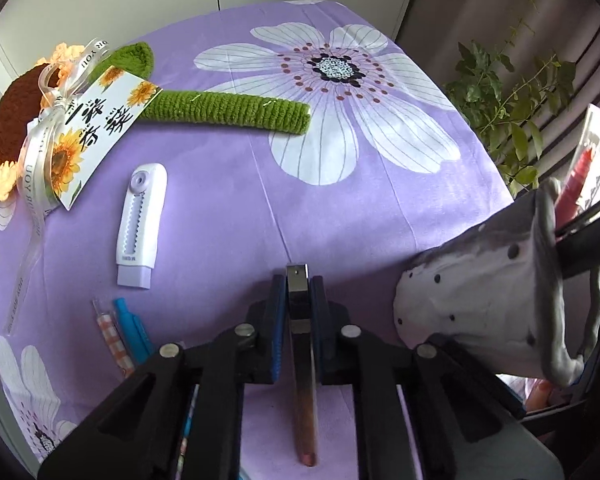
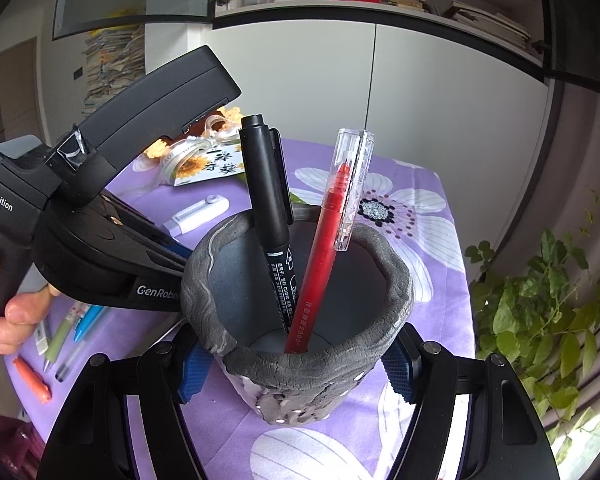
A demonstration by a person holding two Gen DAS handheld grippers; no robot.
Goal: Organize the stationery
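In the left wrist view my left gripper (image 1: 297, 304) is shut on a slim pen (image 1: 300, 360) with a grey end and a brownish body, held above the purple cloth. The grey clay pen holder (image 2: 300, 372) sits between the blue pads of my right gripper (image 2: 295, 376), which is shut on it. A black marker (image 2: 267, 208) and a red pen (image 2: 320, 264) with a clear cap stand inside it. From the left wrist the holder (image 1: 480, 300) appears tilted at the right, close to my left gripper. The right wrist view shows the left gripper's body (image 2: 99, 220) just left of the holder, gripped by a hand (image 2: 11, 316).
On the flowered purple tablecloth (image 1: 380, 208) lie a white correction tape (image 1: 141, 224), a blue pen (image 1: 131, 328), a checked pen (image 1: 111, 336) and a crochet sunflower (image 1: 227, 112) with a card. More pens (image 2: 57, 340) lie at the left. A plant (image 2: 540, 300) stands beyond the right table edge.
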